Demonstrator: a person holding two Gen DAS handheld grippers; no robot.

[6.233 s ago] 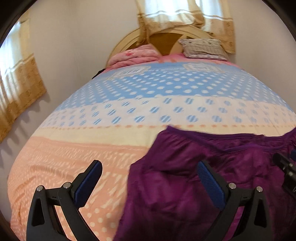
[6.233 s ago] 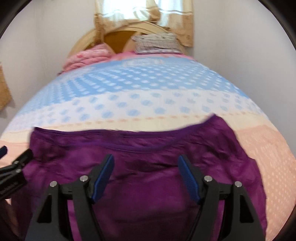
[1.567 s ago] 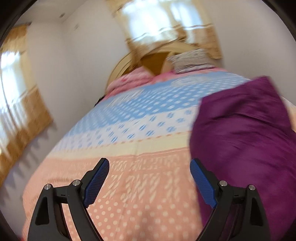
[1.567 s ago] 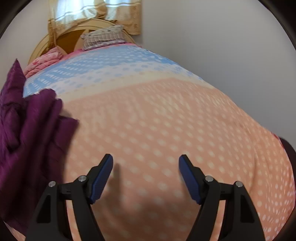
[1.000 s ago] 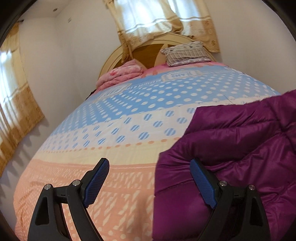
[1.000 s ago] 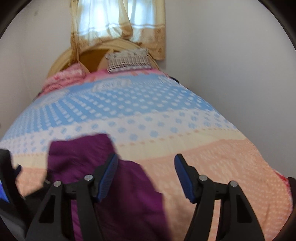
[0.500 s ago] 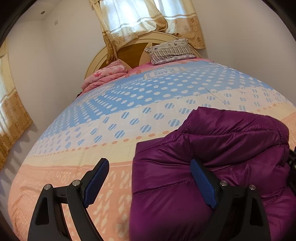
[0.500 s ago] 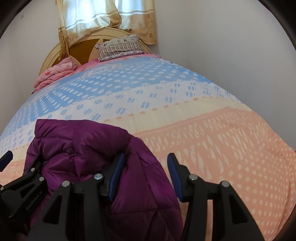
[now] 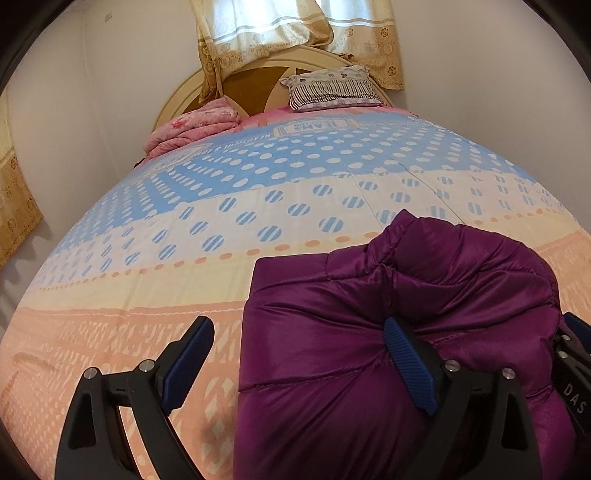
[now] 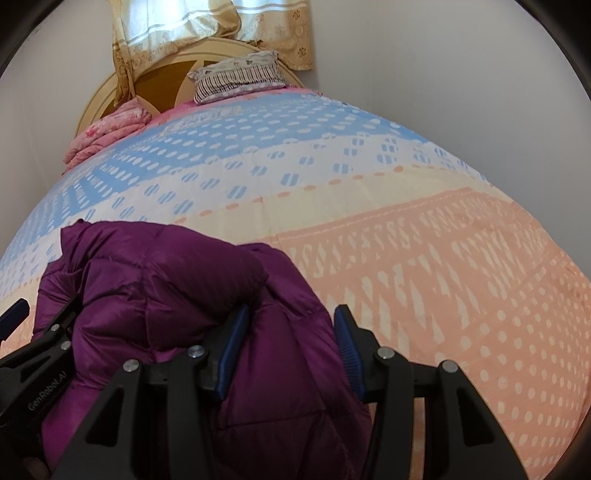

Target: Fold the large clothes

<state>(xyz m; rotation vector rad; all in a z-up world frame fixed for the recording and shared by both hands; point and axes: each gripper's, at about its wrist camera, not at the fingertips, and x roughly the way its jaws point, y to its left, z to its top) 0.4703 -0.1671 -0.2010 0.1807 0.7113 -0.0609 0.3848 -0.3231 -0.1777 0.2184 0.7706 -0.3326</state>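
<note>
Now the right gripper (image 10: 286,345), narrower than a second ago, pinches the purple jacket (image 10: 159,280); the left gripper (image 9: 295,363) gapes wide, gripping nothing.

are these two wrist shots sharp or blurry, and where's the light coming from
Left wrist view: sharp, daylight glows through the patterned beige curtain behind the headboard, blowing out the window; fisheye bulges the dotted blue and peach bedspread into a dome. Right wrist view: also sharp, same backlight; the puffy purple quilted jacket shows soft sheen, dark vignette at corners.
</note>
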